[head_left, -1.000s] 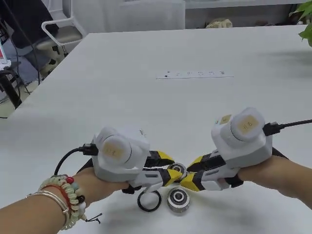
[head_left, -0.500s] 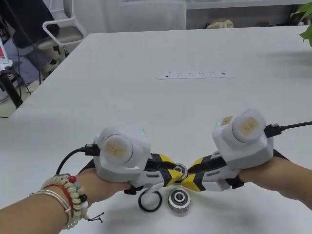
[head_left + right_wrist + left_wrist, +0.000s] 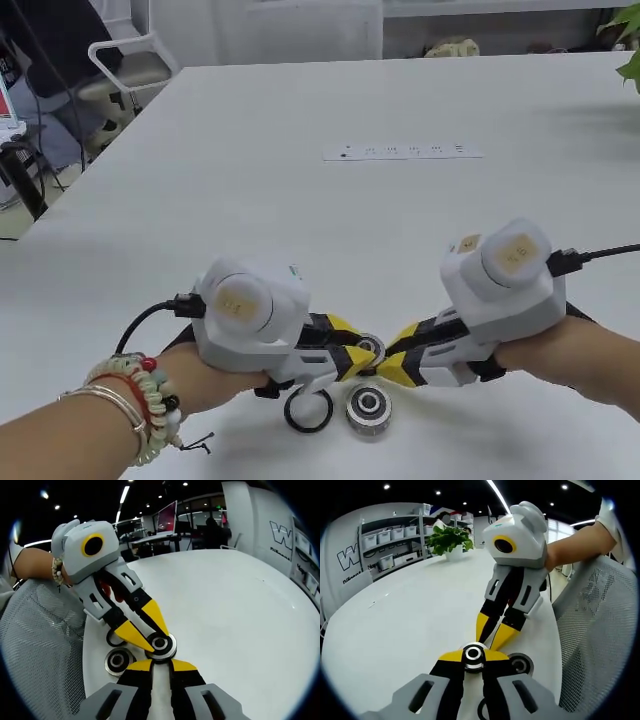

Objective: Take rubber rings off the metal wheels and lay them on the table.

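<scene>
Metal wheel (image 3: 367, 346) face-up | left gripper (image 3: 356, 358) grasping it | right gripper (image 3: 386, 362) clenched on its rim

My left gripper (image 3: 356, 353) points right, with its jaws clamped on the metal wheel (image 3: 473, 655). My right gripper (image 3: 391, 364) points left and meets it tip to tip, jaws drawn nearly together at the wheel's rim. Both hands sit low, close to my body.

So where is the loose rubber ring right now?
In the head view the rubber ring lies flat on the table, bottom centre, just left of a metal wheel and close to the left gripper.
</scene>
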The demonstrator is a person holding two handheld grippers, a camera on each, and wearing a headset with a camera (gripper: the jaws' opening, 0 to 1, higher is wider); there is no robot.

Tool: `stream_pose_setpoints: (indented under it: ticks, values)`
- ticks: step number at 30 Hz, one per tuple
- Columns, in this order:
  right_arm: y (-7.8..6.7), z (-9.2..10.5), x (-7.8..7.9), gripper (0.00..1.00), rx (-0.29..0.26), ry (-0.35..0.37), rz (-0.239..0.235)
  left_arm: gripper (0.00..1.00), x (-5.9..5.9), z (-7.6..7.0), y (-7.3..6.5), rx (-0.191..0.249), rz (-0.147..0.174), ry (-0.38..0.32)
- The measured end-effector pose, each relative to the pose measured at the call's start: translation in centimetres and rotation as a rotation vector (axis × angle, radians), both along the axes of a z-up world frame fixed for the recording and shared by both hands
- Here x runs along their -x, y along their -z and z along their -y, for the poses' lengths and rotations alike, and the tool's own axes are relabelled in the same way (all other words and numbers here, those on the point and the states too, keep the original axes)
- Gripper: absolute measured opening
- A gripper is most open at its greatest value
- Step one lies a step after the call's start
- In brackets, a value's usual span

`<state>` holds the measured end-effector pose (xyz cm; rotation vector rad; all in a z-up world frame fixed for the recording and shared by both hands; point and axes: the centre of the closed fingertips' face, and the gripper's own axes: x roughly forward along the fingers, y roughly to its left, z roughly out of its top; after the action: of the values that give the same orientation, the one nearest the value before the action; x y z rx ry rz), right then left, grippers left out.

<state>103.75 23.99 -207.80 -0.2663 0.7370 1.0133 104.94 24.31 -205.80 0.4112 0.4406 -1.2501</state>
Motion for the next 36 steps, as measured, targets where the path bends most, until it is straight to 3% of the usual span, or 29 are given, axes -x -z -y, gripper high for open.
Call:
stream_pose_setpoints:
  ticks: [5,6,7,8,15,20,26,36]
  values:
    - [0.0,0.0,0.0,0.08,0.008,-0.010,0.009,0.08,0.0,-0.1,0.0,0.001,-0.003,-0.003]
    - [0.1,0.2,-0.2,0.02,0.031,-0.007,0.023,0.08,0.0,-0.1,0.0,0.002,-0.005,-0.002]
    - [0.1,0.6,-0.9,0.00,0.052,-0.005,0.070,0.08,0.0,-0.1,0.0,0.003,-0.008,0.000]
    - [0.1,0.1,-0.1,0.00,0.026,-0.019,0.027,0.08,0.0,-0.1,0.0,0.004,-0.007,0.000]
    - [0.1,0.4,-0.3,0.00,0.042,-0.018,0.042,0.08,0.0,-0.1,0.0,0.005,-0.009,-0.001]
    - [0.2,0.6,-0.6,0.00,0.027,0.035,-0.001,0.07,0.0,-0.1,0.0,0.002,-0.006,0.000]
    - [0.0,1.0,-0.7,0.00,-0.032,0.112,-0.076,0.07,-0.1,-0.1,0.0,-0.001,-0.004,0.000]
    - [-0.1,0.9,-0.8,0.00,-0.061,0.145,-0.109,0.07,-0.1,-0.2,0.0,-0.001,-0.001,0.003]
